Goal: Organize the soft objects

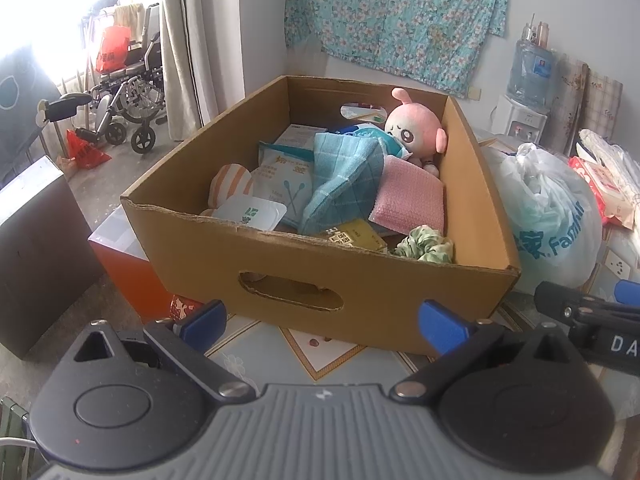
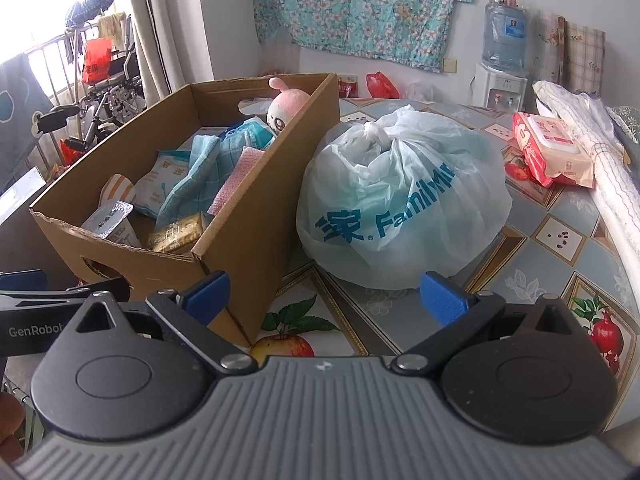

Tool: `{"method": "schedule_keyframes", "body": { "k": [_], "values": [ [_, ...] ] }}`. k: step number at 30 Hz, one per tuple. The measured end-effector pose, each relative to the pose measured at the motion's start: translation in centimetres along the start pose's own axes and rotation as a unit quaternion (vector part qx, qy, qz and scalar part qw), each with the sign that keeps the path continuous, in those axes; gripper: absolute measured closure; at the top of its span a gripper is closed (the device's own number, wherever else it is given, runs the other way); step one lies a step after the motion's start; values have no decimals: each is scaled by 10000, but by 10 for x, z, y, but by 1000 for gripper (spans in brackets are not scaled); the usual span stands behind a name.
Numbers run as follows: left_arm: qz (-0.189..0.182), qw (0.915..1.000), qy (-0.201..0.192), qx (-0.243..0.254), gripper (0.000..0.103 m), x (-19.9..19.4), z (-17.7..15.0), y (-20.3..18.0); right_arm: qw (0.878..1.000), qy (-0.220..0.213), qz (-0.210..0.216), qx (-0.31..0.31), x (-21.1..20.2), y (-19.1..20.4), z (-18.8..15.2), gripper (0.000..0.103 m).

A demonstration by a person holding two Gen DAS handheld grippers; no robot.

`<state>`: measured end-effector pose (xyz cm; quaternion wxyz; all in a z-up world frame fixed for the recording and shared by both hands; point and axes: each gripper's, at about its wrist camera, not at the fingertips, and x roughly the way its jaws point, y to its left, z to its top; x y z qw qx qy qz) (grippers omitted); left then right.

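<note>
Both grippers, left (image 1: 322,322) & right (image 2: 324,292), jaws apart, empty, near cardboard box (image 1: 280,264) (pink plush (image 1: 416,130) inside)

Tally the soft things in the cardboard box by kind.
Plush toys: 2, pink plush and striped plush
Cloths: 2, blue cloth and pink cloth
Scrunchies: 1, green scrunchie
Total: 5

Quick count: one cardboard box (image 1: 360,280), one pink plush toy (image 1: 416,128), one blue cloth (image 1: 340,184), one pink cloth (image 1: 412,196), one green scrunchie (image 1: 426,244), one tied plastic bag (image 2: 404,200), one wet-wipes pack (image 2: 552,148), two hand-held grippers.
</note>
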<state>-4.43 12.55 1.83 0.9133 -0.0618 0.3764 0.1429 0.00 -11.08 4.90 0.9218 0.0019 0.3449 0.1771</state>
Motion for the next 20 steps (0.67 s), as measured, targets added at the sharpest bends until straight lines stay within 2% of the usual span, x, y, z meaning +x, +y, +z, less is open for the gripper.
{"method": "schedule_keyframes", "body": {
  "k": [20],
  "values": [
    [12, 10000, 12, -43, 0, 0, 0, 2, 10000, 50, 26, -46, 4, 2, 0, 1]
  ]
}}
